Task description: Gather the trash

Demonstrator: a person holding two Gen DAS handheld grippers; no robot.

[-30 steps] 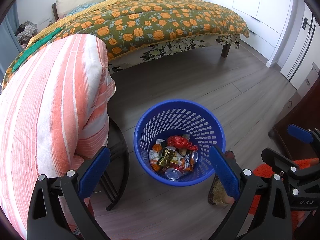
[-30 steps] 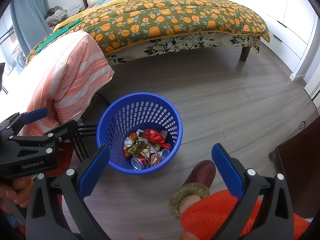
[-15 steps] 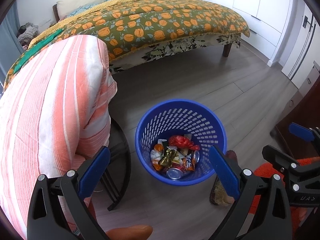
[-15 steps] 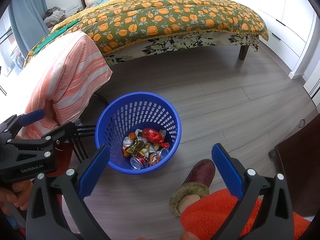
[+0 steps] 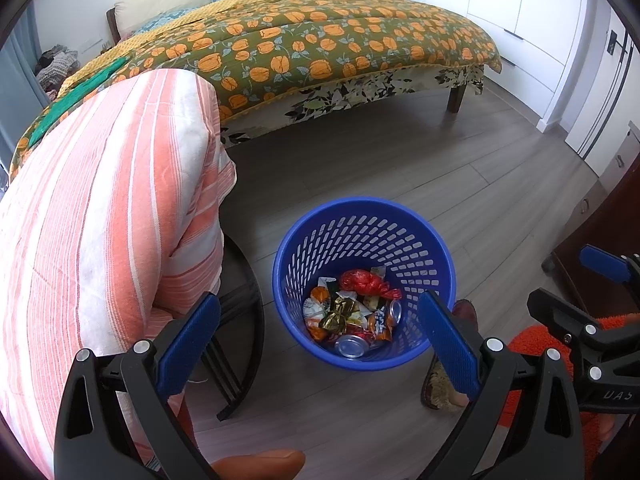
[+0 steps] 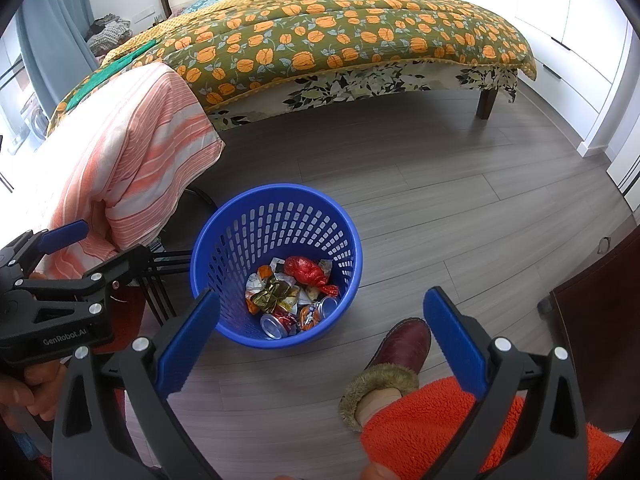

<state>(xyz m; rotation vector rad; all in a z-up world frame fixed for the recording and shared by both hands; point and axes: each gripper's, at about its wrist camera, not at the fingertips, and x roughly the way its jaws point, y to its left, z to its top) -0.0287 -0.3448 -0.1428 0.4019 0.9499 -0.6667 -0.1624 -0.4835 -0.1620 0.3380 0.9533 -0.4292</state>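
— Where's the trash?

— In the bin [image 5: 362, 216], the blue slotted one standing on the wood floor [image 5: 400, 168]. At its bottom lie a red wrapper [image 5: 362, 282], a gold wrapper [image 5: 340, 314], some orange and white packets, and two cans [image 5: 350, 346], one flat on its side with its silver end up. All of it is heaped together, touching.

— And your fingers?

— My left fingers [image 5: 320, 336] are spread wide with nothing between them. They hang above the bin's near side; one blue pad [image 5: 188, 344] shows to the left of the bin, the other crosses its right rim. My right fingers [image 6: 320, 340] are just as wide apart, also empty, near the bin and a little to its right.

— What else is around the bin?

— Left of it, a striped orange and white blanket [image 5: 100, 208] droops over a black frame [image 5: 236, 320], whose legs stand just beside the bin. Behind the bin, well apart, is the bed [image 6: 340, 28] with a green cover printed with orange flowers. Right of the bin, near it, is my dark red slipper [image 6: 400, 348] with a fur cuff, and my fuzzy orange trouser leg [image 6: 440, 420] above it. A dark cabinet [image 6: 600, 320] stands farther right of the bin.

— Can you see each gripper from the other?

— Yes, each shows at the edge of the other's view.
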